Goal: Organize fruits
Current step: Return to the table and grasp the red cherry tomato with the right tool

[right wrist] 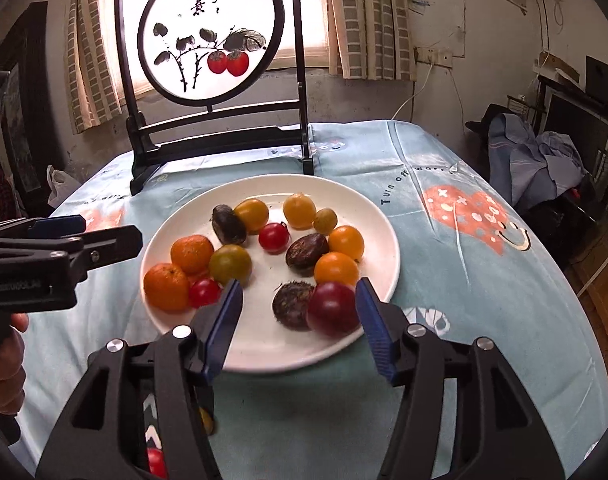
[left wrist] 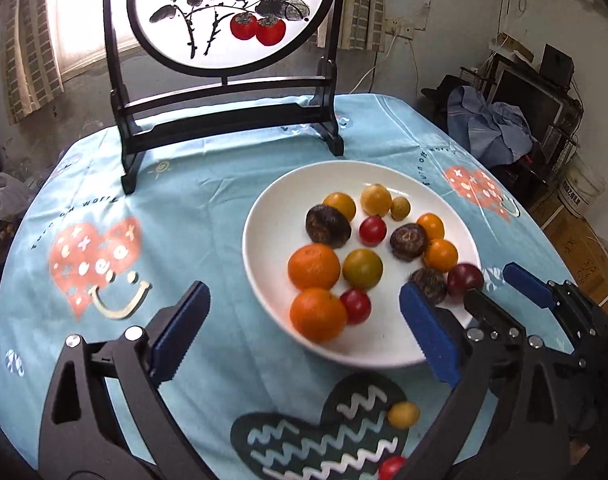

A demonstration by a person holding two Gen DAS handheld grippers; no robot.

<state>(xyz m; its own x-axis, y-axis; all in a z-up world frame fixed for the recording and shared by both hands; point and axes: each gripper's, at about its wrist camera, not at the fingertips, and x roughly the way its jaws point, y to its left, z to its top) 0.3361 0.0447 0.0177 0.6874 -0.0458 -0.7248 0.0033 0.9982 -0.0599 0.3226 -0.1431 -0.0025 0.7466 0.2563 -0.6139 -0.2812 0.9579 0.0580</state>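
A white plate [left wrist: 259,256] [right wrist: 384,236] holds two oranges [left wrist: 314,266] [right wrist: 191,254], several red, yellow and orange cherry tomatoes and three dark brown fruits [left wrist: 328,226]. My left gripper [left wrist: 304,288] hangs wide open over the plate's near side, its pads touching nothing. My right gripper [right wrist: 299,284] [left wrist: 500,284] is open at the plate's near right rim. A blurred dark red tomato [right wrist: 332,308] [left wrist: 464,278] lies beside its right pad, next to a brown fruit [right wrist: 291,304]. Off the plate lie a yellow tomato [left wrist: 403,415] and a red one [left wrist: 390,467].
A black-framed round screen [left wrist: 227,120] [right wrist: 219,140] painted with persimmons stands behind the plate. The blue printed tablecloth [left wrist: 191,208] covers the table. A hand [right wrist: 3,356] holds the left gripper [right wrist: 111,232]. Clutter and clothes [left wrist: 492,124] sit beyond the right edge.
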